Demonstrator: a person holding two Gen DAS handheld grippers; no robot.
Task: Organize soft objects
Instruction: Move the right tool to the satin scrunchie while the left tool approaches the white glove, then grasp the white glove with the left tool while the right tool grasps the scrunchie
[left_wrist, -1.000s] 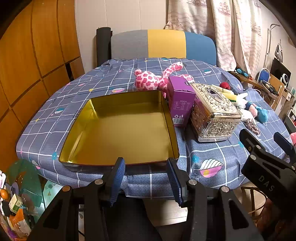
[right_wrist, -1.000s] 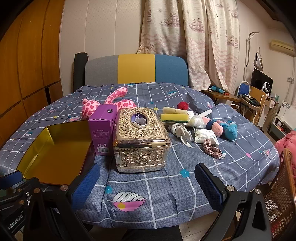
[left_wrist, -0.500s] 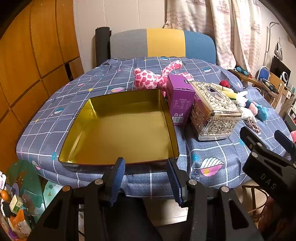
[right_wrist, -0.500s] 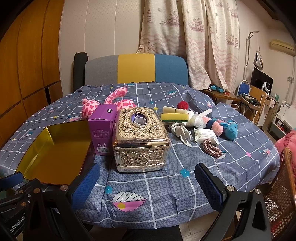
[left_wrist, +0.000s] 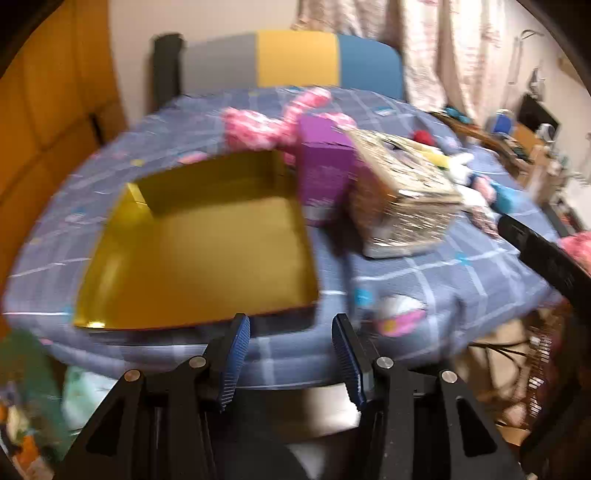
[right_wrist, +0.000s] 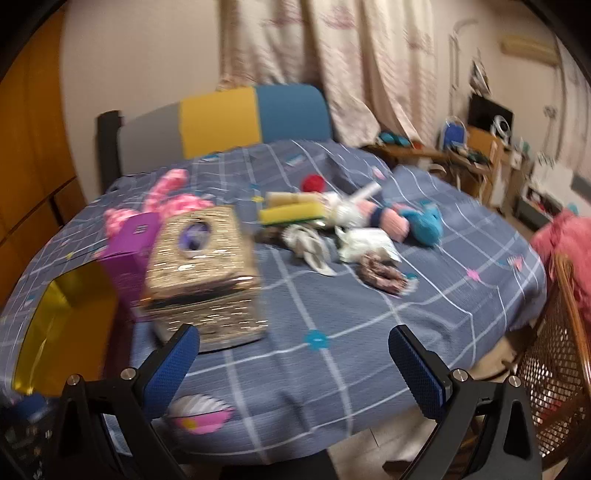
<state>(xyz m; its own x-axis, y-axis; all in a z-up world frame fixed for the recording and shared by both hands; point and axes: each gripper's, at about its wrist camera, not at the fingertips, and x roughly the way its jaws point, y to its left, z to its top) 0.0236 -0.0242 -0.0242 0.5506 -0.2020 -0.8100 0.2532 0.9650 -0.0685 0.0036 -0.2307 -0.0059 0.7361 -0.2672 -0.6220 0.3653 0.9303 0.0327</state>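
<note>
two grippers at the near edge of a cluttered table

the round table under a blue grid-patterned cloth fills both views. only the left wrist view shows the whole shallow gold metal tray, lying bare near the front edge. only the right wrist view shows the pile of soft things: a pink spotted plush rabbit behind the purple cardboard box and ornate gold tissue box, a blue and pink plush toy, a yellow sponge, a brown scrunchie. open cloth lies ahead of the right gripper, jaws wide, empty. the left gripper is partly open, empty. blur hides any lettering.
</note>
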